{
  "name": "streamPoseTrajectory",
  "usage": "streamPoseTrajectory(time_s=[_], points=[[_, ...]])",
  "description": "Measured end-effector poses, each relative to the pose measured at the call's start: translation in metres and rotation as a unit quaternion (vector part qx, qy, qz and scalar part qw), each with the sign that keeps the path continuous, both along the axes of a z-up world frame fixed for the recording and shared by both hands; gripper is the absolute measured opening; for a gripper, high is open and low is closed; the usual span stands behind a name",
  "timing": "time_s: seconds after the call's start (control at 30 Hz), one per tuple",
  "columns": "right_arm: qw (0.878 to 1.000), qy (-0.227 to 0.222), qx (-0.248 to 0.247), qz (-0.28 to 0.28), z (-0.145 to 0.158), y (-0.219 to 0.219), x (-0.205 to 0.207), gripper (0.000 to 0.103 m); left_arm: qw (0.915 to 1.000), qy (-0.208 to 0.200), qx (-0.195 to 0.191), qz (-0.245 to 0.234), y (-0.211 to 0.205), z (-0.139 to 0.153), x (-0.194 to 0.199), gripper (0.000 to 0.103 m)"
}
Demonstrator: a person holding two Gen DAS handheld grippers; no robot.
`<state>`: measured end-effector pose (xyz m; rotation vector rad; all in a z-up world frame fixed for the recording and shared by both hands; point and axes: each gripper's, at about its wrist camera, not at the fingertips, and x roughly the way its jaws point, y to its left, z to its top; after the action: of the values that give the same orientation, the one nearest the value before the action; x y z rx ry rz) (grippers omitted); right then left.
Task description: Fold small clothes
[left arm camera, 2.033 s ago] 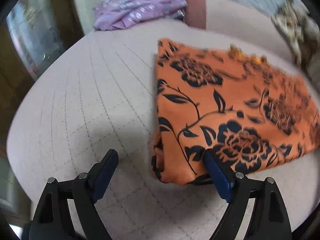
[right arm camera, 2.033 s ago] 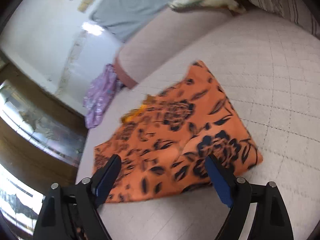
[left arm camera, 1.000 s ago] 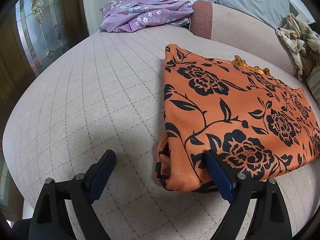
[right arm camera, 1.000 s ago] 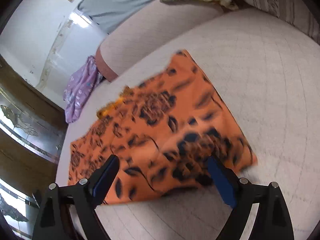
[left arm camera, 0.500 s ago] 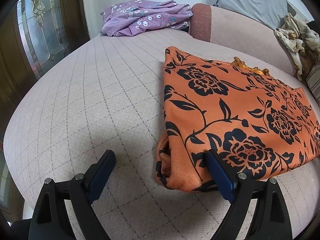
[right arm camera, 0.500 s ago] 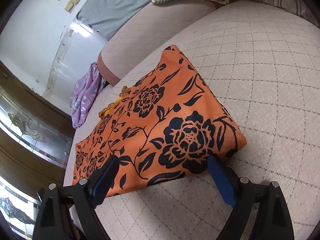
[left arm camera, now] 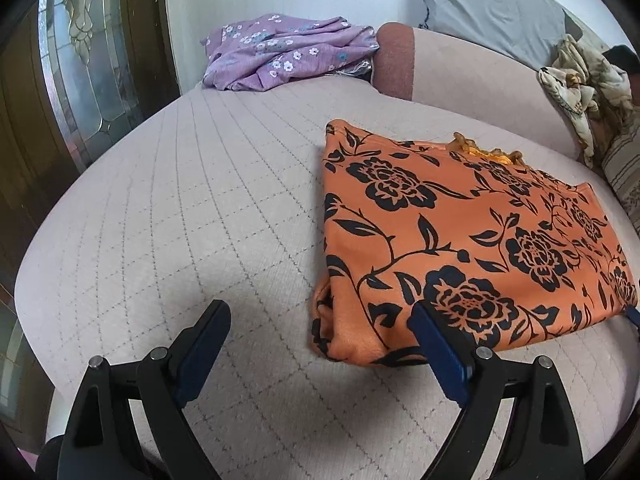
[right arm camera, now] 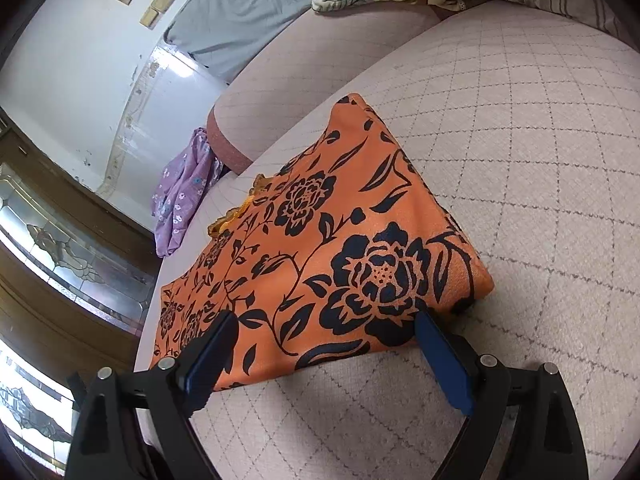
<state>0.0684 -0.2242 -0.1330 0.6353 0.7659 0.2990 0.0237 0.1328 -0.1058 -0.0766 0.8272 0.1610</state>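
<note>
The orange flowered cloth (left arm camera: 460,240) lies folded flat on the quilted cushion (left arm camera: 200,220), not yet small. The left hand-held gripper (left arm camera: 320,336) is wide, holding nothing, at the cloth's near corner. The right hand-held gripper (right arm camera: 326,340) is wide and empty too, at the other end. Next, I think, each must pinch an edge and fold it over.

Each black plastic claw, left claw (left arm camera: 318,330) and right claw (right arm camera: 326,334), carries blue pads (left arm camera: 438,354) and silver screws (right arm camera: 486,359).
</note>
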Motion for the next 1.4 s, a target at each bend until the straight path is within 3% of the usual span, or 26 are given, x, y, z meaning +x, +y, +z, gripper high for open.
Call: streamPoseTrajectory(time_s=[0.43,0.67,0.73,0.77,0.8,0.83,1.03,1.1,1.13,1.4], points=[[1.000,0.011,-0.009,-0.003,0.004,0.002,-0.002,0.092,0.9999,-0.010,0.002,0.002,0.000,0.001,-0.002,0.092],[0.999,-0.032,-0.010,0.013,0.051,0.023,0.009,0.092,0.9999,0.014,-0.006,0.004,0.001,-0.013,0.011,0.092],[1.000,-0.015,-0.009,0.009,0.044,0.025,0.024,0.094,0.9997,0.025,-0.007,0.004,0.000,-0.018,0.014,0.092],[1.000,0.006,-0.011,0.007,0.035,0.025,0.032,0.094,0.9996,0.027,-0.009,0.005,0.001,-0.020,0.014,0.092],[0.998,0.066,-0.023,-0.002,0.013,0.023,0.045,0.093,0.9996,0.025,-0.014,0.008,0.002,-0.020,0.014,0.092],[0.997,0.073,-0.016,-0.006,0.006,0.022,0.047,0.093,0.9996,0.025,-0.015,0.008,0.002,-0.019,0.014,0.092],[0.999,0.025,-0.043,0.004,0.035,0.033,0.042,0.094,0.9995,0.025,-0.015,0.011,0.002,-0.020,0.016,0.092],[0.998,0.046,-0.052,0.006,0.024,0.033,0.048,0.094,0.9995,0.025,-0.014,0.010,0.002,-0.020,0.017,0.092],[0.996,0.078,-0.053,-0.002,0.013,0.030,0.052,0.094,0.9995,0.025,-0.015,0.010,0.002,-0.019,0.017,0.092],[0.995,0.042,-0.091,0.015,0.034,0.050,0.049,0.094,0.9993,0.017,-0.030,0.014,0.005,-0.016,0.015,0.092]])
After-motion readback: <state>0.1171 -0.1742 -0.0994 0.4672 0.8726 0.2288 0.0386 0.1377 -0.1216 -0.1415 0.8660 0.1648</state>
